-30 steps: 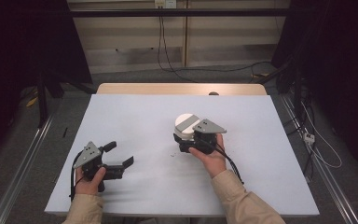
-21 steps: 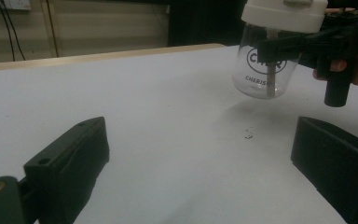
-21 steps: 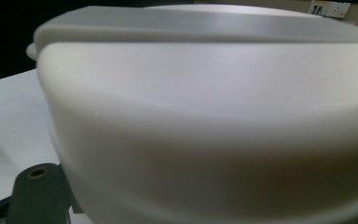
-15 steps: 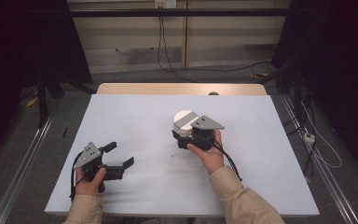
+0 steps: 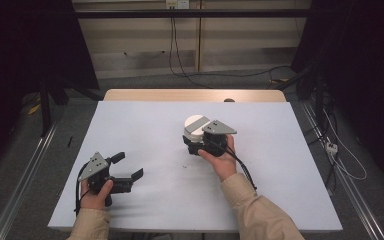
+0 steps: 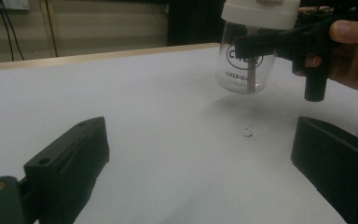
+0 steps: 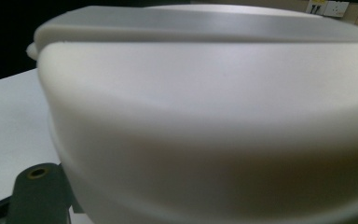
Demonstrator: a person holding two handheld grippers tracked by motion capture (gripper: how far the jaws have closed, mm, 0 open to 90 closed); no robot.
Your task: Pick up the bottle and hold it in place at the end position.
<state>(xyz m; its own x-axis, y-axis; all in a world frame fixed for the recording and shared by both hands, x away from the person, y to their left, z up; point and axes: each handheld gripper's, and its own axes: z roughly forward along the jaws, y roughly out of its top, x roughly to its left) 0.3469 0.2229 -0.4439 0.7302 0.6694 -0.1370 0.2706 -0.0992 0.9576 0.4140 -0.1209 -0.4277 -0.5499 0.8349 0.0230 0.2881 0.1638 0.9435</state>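
Observation:
A clear jar (image 5: 195, 126) with a white lid and dark lettering (image 6: 245, 56) hangs just above the white table, with its shadow beneath it. My right gripper (image 5: 192, 142) is shut on it just below the lid, and the black jaws cross its glass wall in the left gripper view. In the right gripper view the white lid (image 7: 205, 116) looms very close. My left gripper (image 5: 130, 165) rests low at the table's left front, open, with nothing between its fingers (image 6: 70, 163).
The white table top (image 5: 130, 125) has a wooden strip (image 5: 195, 95) along its far edge. A few tiny dark crumbs (image 6: 248, 133) lie below the jar. Cables run over the floor behind and to the right.
The right gripper has drifted slightly away from the person with the jar in it. The left gripper has stayed where it was.

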